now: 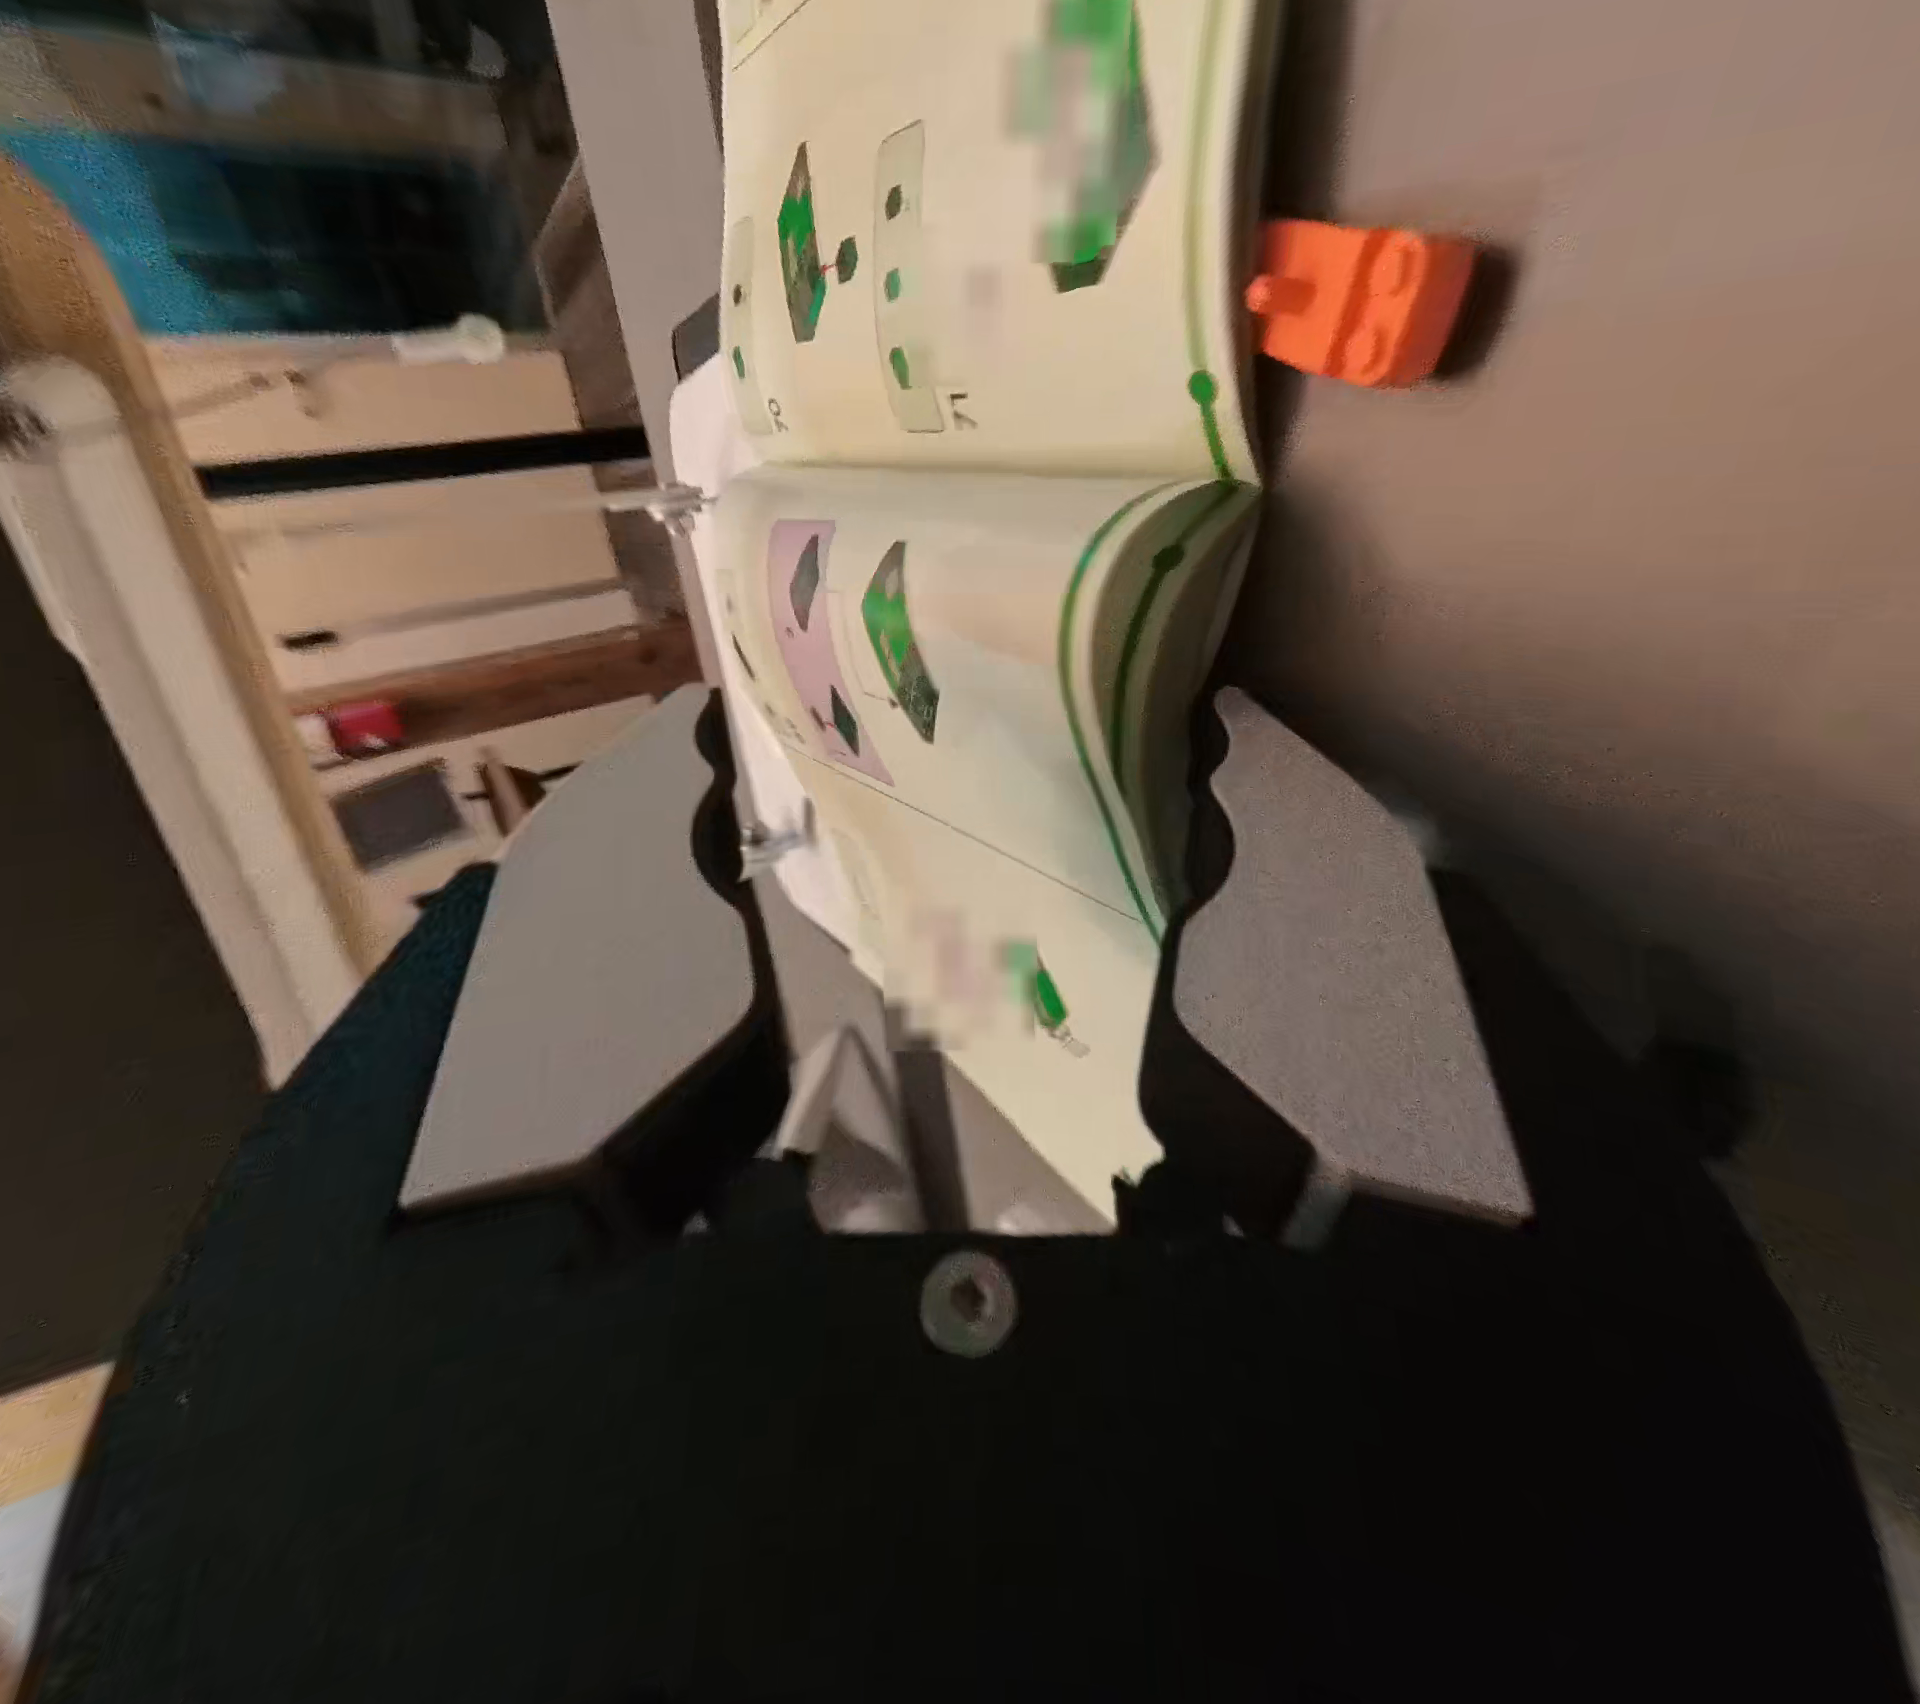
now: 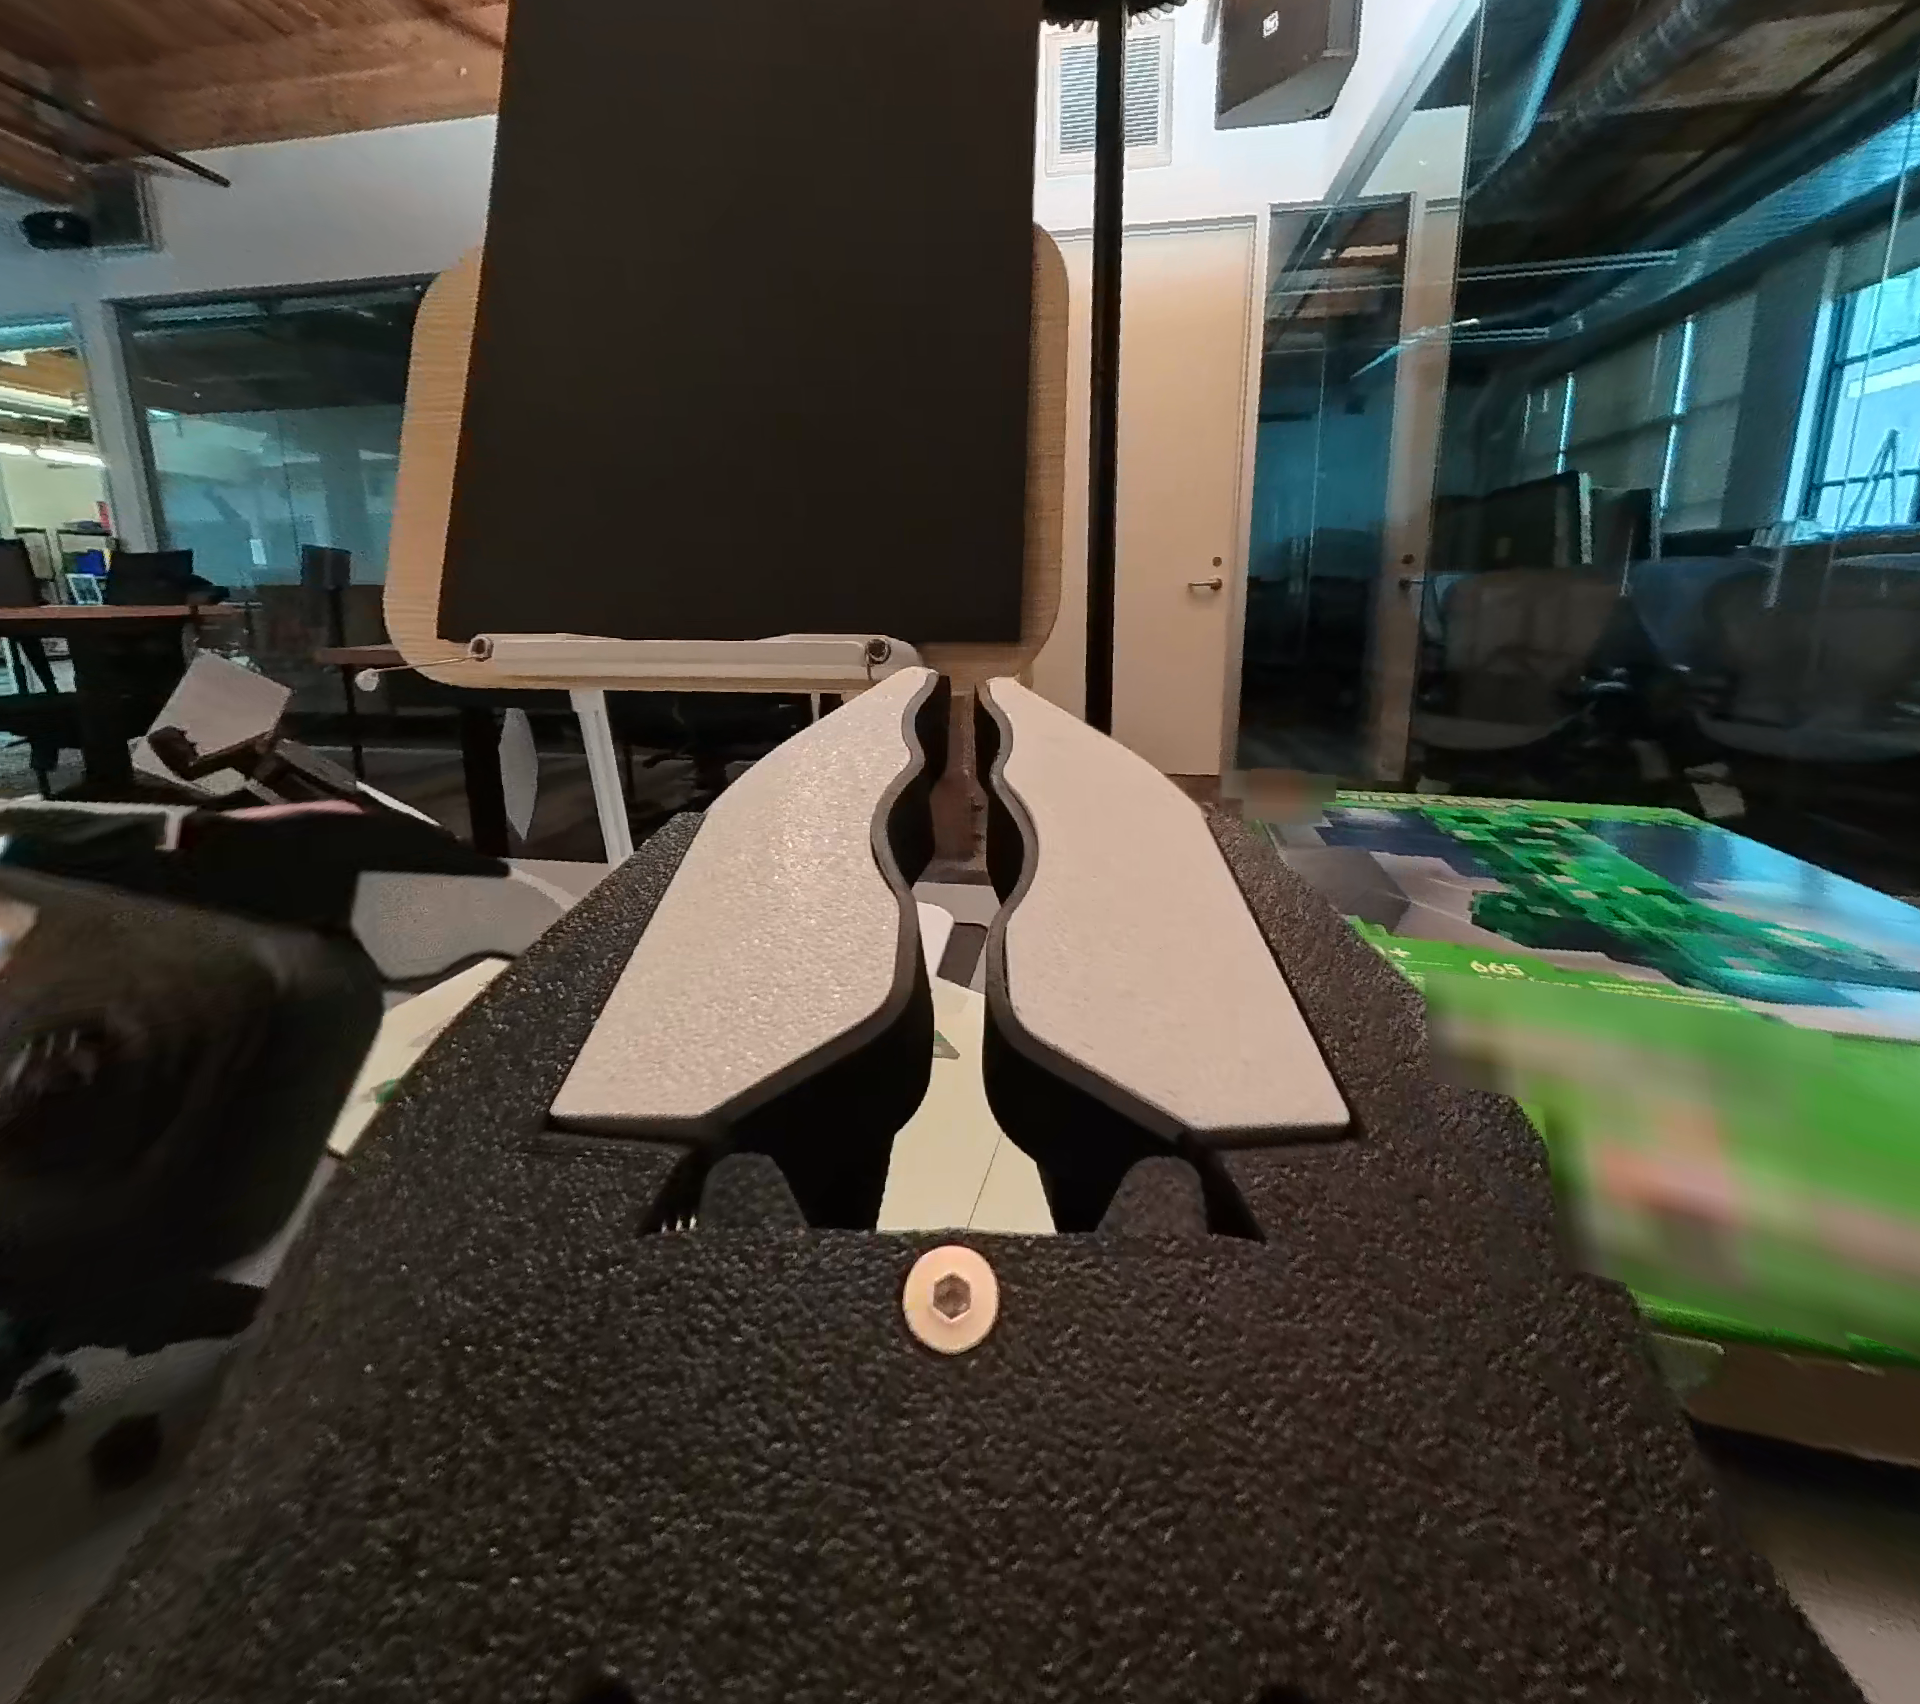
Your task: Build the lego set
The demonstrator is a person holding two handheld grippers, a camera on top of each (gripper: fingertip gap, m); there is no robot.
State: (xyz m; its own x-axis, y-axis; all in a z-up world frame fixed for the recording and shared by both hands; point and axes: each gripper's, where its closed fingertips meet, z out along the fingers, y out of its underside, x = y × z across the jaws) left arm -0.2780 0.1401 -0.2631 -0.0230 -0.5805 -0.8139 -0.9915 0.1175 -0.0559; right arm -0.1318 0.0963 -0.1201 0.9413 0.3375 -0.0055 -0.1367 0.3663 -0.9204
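The left wrist view is rolled sideways. An open instruction booklet (image 1: 987, 366) with green build pictures lies on the grey table (image 1: 1610, 719). An orange brick separator (image 1: 1361, 304) lies on the table beside the booklet's edge. My left gripper (image 1: 966, 709) is open wide, and the near part of the booklet shows between its fingers; I cannot tell if they touch it. My right gripper (image 2: 956, 688) is shut with only a thin slit between its fingertips, and nothing shows in it. It hovers over the pale booklet page (image 2: 935, 1166).
A black board on a wooden stand (image 2: 748, 252) rises straight ahead of the right gripper, with a black pole (image 2: 1107, 355) beside it. The green Lego box (image 2: 1621, 948) lies at the right. The left gripper's body (image 2: 208, 719) shows at the left. Office desks and glass walls are behind.
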